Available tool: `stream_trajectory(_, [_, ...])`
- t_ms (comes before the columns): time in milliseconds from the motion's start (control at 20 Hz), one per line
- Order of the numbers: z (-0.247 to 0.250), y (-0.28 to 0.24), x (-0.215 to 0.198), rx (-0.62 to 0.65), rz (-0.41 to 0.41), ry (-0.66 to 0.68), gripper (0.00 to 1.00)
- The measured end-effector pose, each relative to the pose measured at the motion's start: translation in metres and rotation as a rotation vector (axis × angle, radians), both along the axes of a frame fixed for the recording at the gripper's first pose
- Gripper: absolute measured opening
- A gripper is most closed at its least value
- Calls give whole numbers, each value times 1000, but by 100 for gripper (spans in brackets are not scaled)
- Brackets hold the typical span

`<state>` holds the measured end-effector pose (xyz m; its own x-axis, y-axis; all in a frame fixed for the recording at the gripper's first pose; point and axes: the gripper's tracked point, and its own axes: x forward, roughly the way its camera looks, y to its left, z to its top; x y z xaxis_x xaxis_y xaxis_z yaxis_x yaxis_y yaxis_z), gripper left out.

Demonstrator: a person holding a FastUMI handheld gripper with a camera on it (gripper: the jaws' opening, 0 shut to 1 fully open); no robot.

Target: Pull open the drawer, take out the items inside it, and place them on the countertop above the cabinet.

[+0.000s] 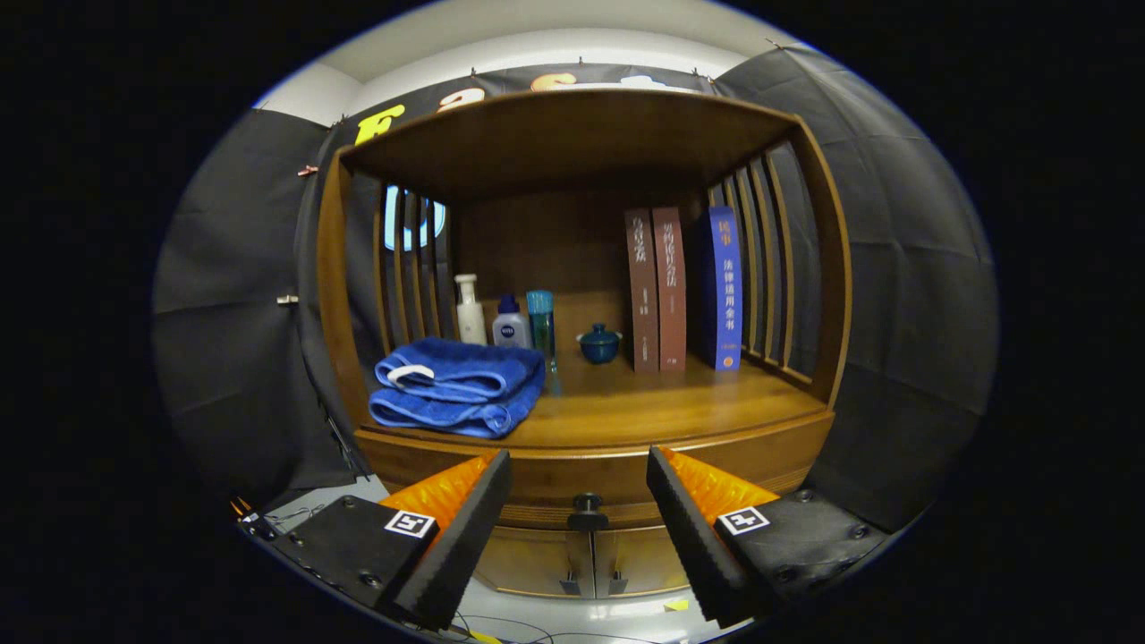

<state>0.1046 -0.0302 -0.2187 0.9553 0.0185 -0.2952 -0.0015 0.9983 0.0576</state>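
Note:
A wooden cabinet stands ahead, its countertop (pixel 644 407) under a shelf roof. Below the countertop's front edge runs the drawer front (pixel 581 474) with a small dark knob (pixel 587 513); the drawer looks shut. My gripper (pixel 580 470) is open, its two black-padded orange fingers (pixel 479 501) flanking the knob, which sits between and slightly beyond the tips. Nothing is held. The drawer's inside is hidden.
On the countertop lie a folded blue towel (pixel 461 386) at left, a white bottle (pixel 470 310), a small blue-capped bottle (pixel 511 324), a teal tumbler (pixel 541 324), a blue lidded cup (pixel 599 343), and three upright books (pixel 684 291). Two lower cabinet doors (pixel 590 559) sit beneath the drawer.

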Motion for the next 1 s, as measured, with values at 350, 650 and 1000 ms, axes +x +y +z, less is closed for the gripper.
stream_trajectory(350, [-86, -2, 27, 0, -10, 117, 87])
stream_trajectory(650, [-133, -6, 40, -3, -27, 195, 82])
stream_trajectory(1000, [-140, -6, 41, 13, -22, 206, 43])
